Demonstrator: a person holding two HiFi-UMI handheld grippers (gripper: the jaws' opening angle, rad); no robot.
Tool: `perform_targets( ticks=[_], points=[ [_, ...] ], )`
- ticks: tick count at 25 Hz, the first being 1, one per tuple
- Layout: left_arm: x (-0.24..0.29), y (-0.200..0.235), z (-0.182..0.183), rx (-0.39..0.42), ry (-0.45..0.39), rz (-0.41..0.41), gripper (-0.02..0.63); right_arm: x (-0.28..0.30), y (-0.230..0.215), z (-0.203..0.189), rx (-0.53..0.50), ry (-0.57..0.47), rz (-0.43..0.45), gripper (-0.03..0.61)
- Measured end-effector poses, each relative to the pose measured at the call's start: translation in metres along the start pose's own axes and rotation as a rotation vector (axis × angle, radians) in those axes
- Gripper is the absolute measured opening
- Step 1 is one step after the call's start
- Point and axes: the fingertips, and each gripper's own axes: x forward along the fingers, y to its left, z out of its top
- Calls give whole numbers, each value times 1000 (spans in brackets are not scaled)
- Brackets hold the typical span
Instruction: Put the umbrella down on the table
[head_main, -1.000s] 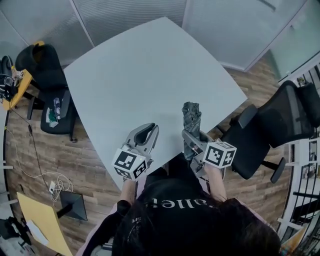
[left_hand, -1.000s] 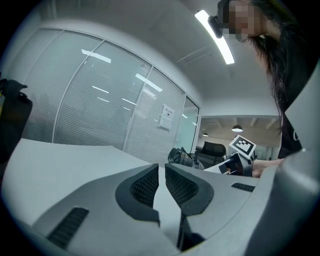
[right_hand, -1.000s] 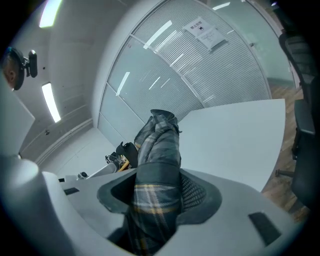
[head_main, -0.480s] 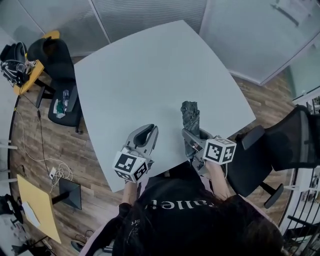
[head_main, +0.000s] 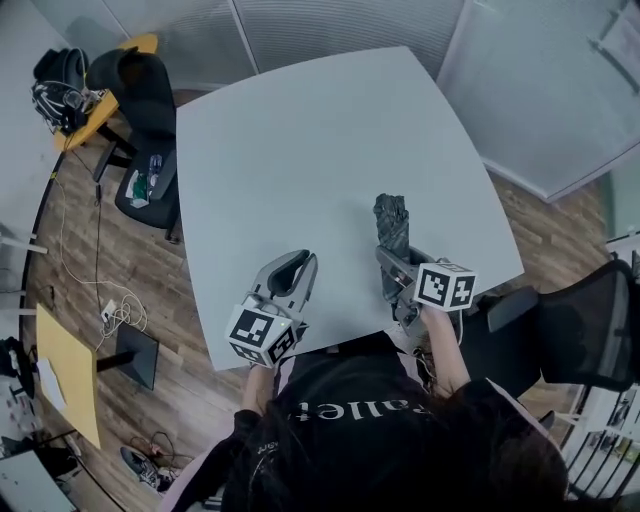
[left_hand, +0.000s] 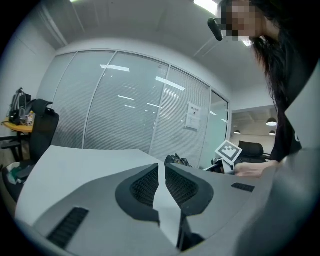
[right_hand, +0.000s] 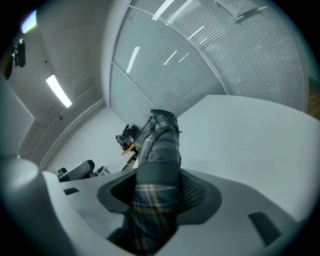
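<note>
Grey plaid umbrella, pale grey table

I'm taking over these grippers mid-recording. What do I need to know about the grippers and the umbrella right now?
Left gripper: shut and empty, over the near edge of the table.
Right gripper: shut on the folded plaid umbrella, which points away from the person over the right part of the table.
Done: the umbrella is over the table. I cannot tell whether its far end touches the top.
Left: lower it flat onto the table, open the right jaws and draw the gripper back.
</note>
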Motion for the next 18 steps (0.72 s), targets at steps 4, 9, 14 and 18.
perform_targets(
  ticks=[4,9,14,18],
  points=[
    [0,1,5,3,-11,31,57,23,-27,17,-60,50,-24,232],
    [1,4,8,6,-20,52,57,64,-56,40,-111,122,-50,232],
    [4,2,5,3,-24,68,57,104,-83,61,-150,195,-67,232],
    [4,3,5,-1,-21,88,58,138,-102,80,-233,277,-95,232]
  ],
)
